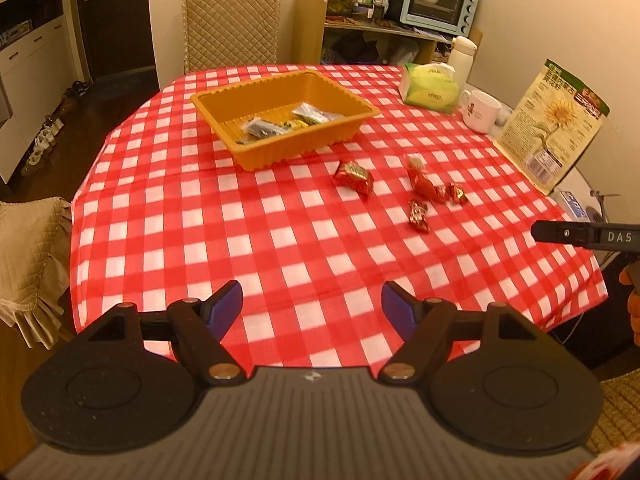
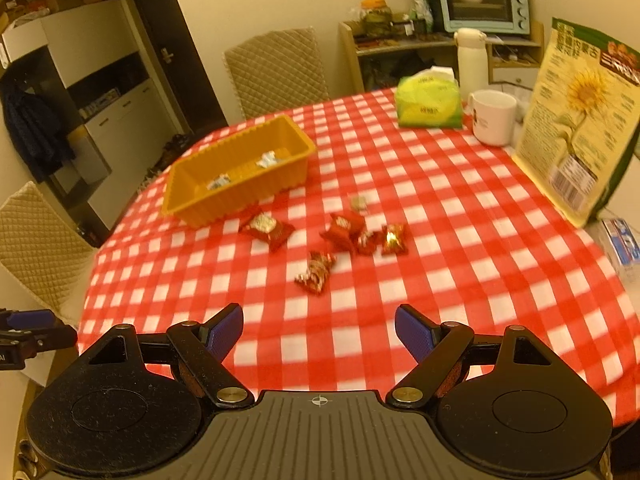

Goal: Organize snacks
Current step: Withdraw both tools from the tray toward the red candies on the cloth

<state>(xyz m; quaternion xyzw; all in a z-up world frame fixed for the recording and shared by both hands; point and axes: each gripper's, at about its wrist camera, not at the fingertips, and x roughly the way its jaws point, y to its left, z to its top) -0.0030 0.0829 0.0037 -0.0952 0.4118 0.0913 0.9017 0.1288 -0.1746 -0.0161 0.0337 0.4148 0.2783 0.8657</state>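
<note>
Black left gripper [image 1: 312,304] and right gripper [image 2: 319,328], blue finger pads [image 2: 414,334]

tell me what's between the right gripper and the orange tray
Red-wrapped snacks lie scattered on the checked tablecloth between the open right gripper and the orange tray, as the right wrist view shows.

Tray [image 1: 362,110] sits on the table [image 1: 280,248] with a few snack packets [image 1: 262,128] in it, loose candies [image 1: 418,214] just right of the tray, mug [image 1: 480,110] further right.
</note>
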